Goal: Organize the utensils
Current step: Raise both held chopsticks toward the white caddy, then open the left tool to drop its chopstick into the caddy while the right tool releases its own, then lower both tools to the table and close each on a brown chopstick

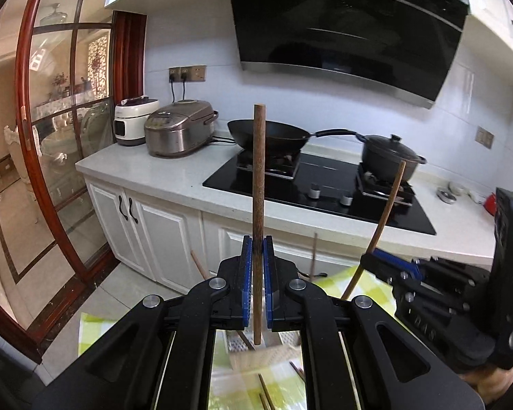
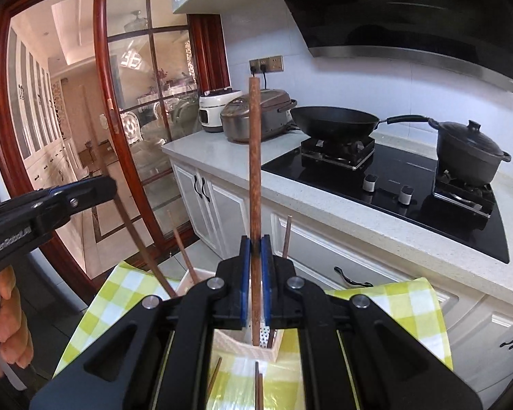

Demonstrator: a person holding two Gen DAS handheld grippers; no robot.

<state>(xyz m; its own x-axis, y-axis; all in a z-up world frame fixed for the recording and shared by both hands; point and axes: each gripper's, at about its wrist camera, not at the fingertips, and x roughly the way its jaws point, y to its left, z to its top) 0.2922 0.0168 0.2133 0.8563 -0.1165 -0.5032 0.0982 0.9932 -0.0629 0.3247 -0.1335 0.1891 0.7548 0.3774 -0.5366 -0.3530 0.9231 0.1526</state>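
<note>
My left gripper (image 1: 257, 243) is shut on a brown wooden chopstick (image 1: 258, 171) held upright, its lower tip over a white woven utensil holder (image 1: 256, 355). My right gripper (image 2: 255, 243) is shut on another brown chopstick (image 2: 254, 171), also upright, its lower tip just above the holder (image 2: 253, 346). The holder stands on a yellow-green checked cloth (image 2: 130, 290) and holds a few chopsticks (image 2: 184, 253). Loose chopsticks (image 2: 257, 386) lie on the cloth in front of it. The right gripper shows at the right of the left wrist view (image 1: 379, 259); the left gripper shows at the left of the right wrist view (image 2: 95, 188).
Behind stands a white kitchen counter (image 1: 174, 177) with a black hob, a wok (image 1: 273, 135), a lidded black pot (image 1: 390, 155) and two rice cookers (image 1: 178, 130). White cabinets (image 2: 222, 205) are below it. A red-framed glass door (image 1: 51, 136) is at the left.
</note>
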